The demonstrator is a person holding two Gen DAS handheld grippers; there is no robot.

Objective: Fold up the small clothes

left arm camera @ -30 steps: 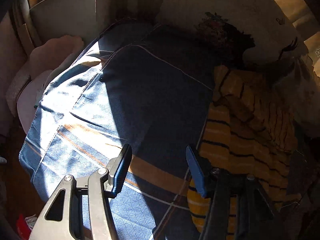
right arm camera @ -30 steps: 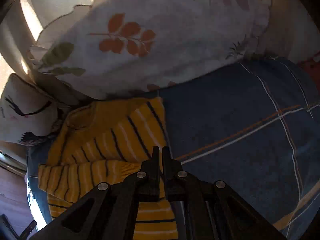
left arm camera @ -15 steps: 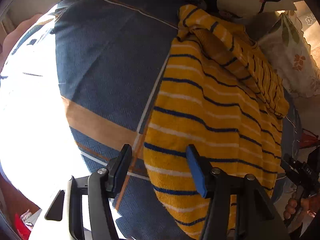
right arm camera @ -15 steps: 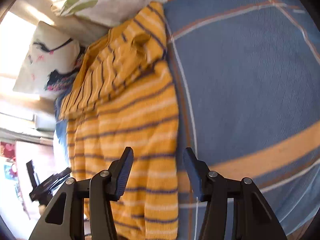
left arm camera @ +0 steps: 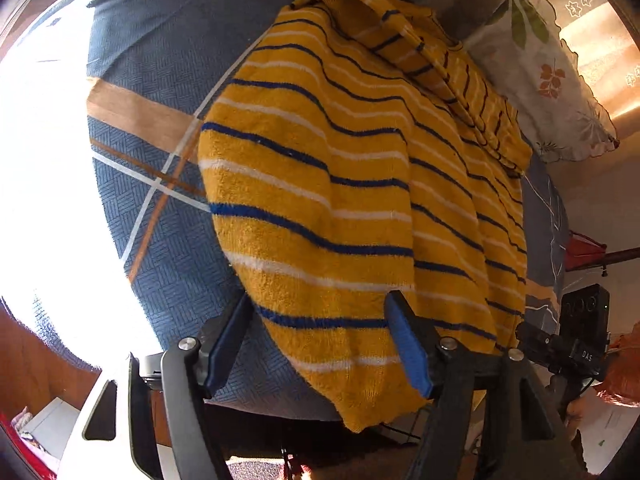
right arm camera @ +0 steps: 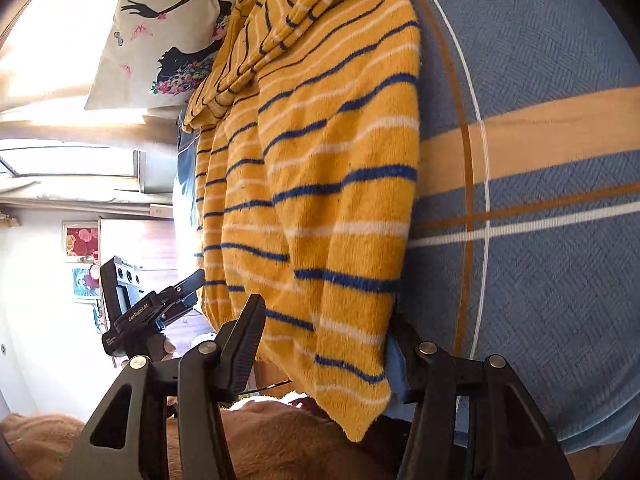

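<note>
Since the yellow striped sweater point(left arm camera: 360, 184) lying on the blue bed cover point(left arm camera: 152, 240) is soft and floppy, I'd pinch its hem corners, which my wide-open left tool point(left arm camera: 320, 344) and right tool point(right arm camera: 324, 344) straddle, gripping nothing.

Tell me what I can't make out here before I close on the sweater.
- Left view: blanket at left is blown out by sun glare.
- Left view: sweater collar is bunched at the top edge against a pillow.
- Right view: right finger of the right hand-held gripper is mostly behind the hem.
- Both views: the hem's underside is hidden; the left hand-held gripper is open around it.
</note>
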